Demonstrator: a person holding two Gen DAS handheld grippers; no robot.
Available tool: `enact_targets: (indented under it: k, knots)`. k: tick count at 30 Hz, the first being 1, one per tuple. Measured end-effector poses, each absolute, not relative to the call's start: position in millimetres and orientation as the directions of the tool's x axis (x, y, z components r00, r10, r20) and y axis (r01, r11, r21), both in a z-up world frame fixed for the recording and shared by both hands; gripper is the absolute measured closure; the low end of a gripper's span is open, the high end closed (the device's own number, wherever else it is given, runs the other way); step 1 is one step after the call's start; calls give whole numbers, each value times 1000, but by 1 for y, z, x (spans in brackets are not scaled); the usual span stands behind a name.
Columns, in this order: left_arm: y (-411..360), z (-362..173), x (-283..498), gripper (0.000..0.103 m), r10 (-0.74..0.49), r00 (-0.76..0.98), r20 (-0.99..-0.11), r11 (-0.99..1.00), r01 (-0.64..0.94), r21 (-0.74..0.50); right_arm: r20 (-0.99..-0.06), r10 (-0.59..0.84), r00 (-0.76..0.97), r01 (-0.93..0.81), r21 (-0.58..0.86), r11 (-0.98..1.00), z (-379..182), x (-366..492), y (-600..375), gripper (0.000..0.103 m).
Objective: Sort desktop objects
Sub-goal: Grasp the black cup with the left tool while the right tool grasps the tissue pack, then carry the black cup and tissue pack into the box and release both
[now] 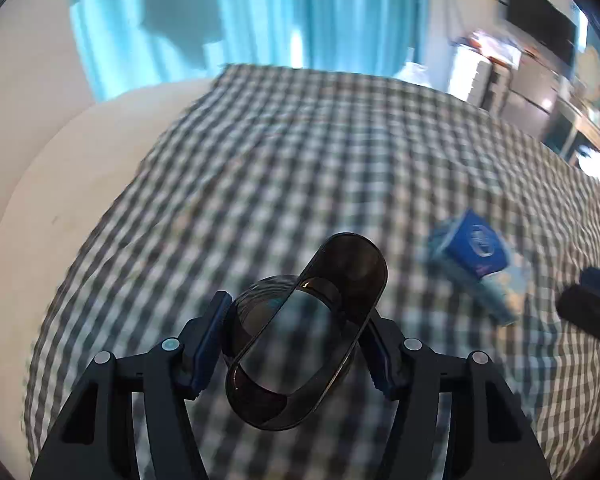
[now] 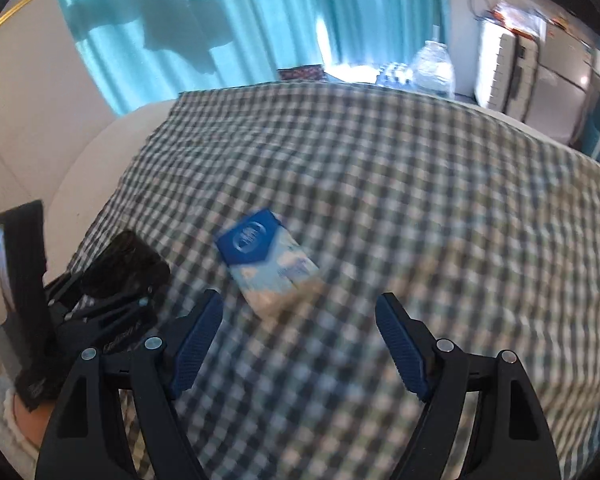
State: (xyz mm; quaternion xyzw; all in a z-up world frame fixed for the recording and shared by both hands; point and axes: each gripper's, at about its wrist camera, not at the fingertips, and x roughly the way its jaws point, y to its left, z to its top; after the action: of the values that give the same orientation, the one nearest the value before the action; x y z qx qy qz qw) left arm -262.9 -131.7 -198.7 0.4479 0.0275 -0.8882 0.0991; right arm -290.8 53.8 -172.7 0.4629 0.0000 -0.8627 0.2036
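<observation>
**Objects on the checked cloth: dark container and blue packet**

Dark, smoky translucent plastic container (image 1: 300, 360), oval-mouthed and thin-walled, is raised above the green-and-white checked tablecloth (image 1: 300, 160), tilted with its open mouth up and toward the lens; the checks show faintly through its wall. It is clamped at both sides (blue pads pressing). Flat blue-and-pale-blue paper packet (image 2: 266, 258) with a round white emblem lies on the cloth, well apart to the container's right, corner-on, blurred.

One dark translucent container (image 1: 306, 336), one blue tissue packet (image 2: 266, 258), one checked cloth (image 2: 380, 200), two water bottles (image 2: 434, 66).
</observation>
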Motion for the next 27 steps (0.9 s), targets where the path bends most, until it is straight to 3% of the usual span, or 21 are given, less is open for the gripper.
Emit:
enact_targets:
  k: [4, 7, 9, 10, 11, 13, 20, 27]
  knots:
    - [-143, -214, -249, 40, -134, -535, -834, -967, 254, -8, -806, -384, -450, 422, 187, -887, -188, -312, 21, 24]
    - [-132, -218, -237, 40, -154, -551, -820, -973, 231, 28, -829, -333, -449, 458, 106, -882, -209, -320, 4, 24]
    - [-129, -218, -235, 40, -151, -551, -821, -973, 230, 24, -842, -284, -459, 439, 63, -896, -215, -320, 3, 40]
    - [-130, -218, -234, 40, -147, -551, -822, -972, 235, 17, -851, -268, -452, 426, 58, -903, -216, -320, 5, 66]
    - [-129, -217, -232, 40, -144, -549, -823, -971, 238, 11, -864, -267, -428, 402, 82, -912, -218, -321, 11, 83]
    - [-125, -215, -229, 40, -138, -543, -829, -972, 236, 7, -860, -308, -407, 367, 154, -917, -215, -317, 25, 85]
    - [-104, -185, -213, 40, -106, -561, -821, -982, 191, -3, -826, -334, -453, 346, 182, -920, -178, -265, 64, 85]
    - [-49, -118, -179, 40, -58, -637, -768, -994, 110, -16, -770, -361, -526, 303, 227, -926, -116, -210, 121, 85]
